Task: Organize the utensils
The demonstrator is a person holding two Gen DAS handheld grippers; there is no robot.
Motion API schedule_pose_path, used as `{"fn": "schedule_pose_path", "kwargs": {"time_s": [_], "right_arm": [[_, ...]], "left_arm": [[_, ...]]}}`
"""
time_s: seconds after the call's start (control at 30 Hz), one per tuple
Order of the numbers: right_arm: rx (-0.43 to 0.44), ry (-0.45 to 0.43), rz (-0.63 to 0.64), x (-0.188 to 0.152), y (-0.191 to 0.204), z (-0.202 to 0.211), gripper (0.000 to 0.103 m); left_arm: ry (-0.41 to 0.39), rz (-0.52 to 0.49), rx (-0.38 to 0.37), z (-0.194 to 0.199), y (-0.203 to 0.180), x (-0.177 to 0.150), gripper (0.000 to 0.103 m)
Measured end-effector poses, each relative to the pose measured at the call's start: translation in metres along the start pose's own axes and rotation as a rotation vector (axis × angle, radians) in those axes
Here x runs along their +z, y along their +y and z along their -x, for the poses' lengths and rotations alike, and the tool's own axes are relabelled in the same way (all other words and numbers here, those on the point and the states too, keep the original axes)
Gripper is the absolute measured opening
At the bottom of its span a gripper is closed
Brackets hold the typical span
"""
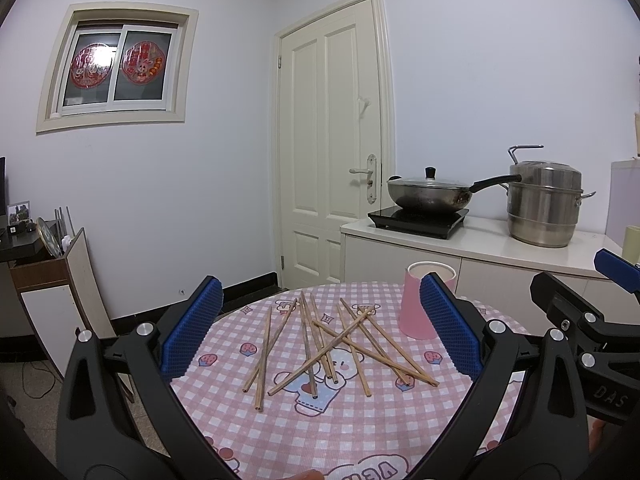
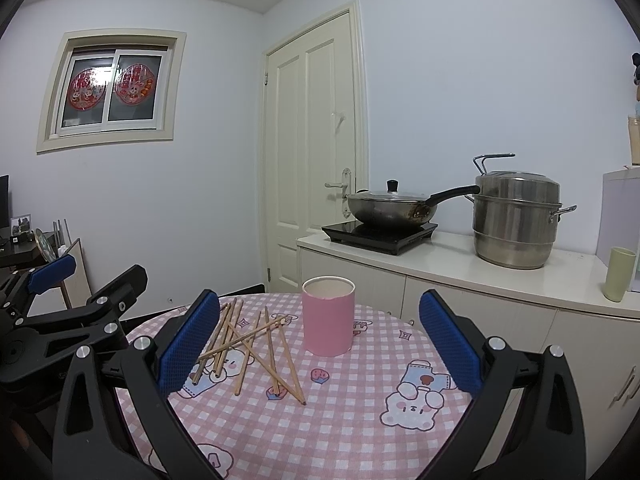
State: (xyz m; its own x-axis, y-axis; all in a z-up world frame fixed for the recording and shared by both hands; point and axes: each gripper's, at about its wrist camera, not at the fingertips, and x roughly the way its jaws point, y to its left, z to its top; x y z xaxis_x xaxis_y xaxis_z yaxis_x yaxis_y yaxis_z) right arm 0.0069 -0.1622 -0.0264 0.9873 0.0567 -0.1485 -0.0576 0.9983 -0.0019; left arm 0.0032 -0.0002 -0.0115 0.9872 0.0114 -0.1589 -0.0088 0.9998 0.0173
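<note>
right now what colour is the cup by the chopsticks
Pink, with a pale inside; the cup shows best in the right wrist view.

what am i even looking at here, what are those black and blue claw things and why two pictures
Those claws are hand-held grippers, one in each of a person's hands, with no robot arm behind them. Each carries a wide-angle camera looking along its two blue-padded fingers, hence two pictures: one from the left gripper, one from the right gripper. Each also glimpses the other at its edge. Both are open and hold nothing. Below them is a round table with a pink checked cloth. On it lie loose wooden chopsticks, crossed in a heap, and an upright pink cup, which looks empty. The job is tidying the chopsticks; none is picked up yet.
</note>
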Motion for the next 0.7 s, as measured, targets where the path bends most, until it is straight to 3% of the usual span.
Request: {"fn": "schedule_pose_path", "kwargs": {"time_s": [0.7], "right_arm": [[0.021, 0.034, -0.020, 0.0008, 0.0000, -0.0084, 0.096]], "left_arm": [[0.032, 0.006, -0.008, -0.0083, 0.0008, -0.0006, 0.097]]}}
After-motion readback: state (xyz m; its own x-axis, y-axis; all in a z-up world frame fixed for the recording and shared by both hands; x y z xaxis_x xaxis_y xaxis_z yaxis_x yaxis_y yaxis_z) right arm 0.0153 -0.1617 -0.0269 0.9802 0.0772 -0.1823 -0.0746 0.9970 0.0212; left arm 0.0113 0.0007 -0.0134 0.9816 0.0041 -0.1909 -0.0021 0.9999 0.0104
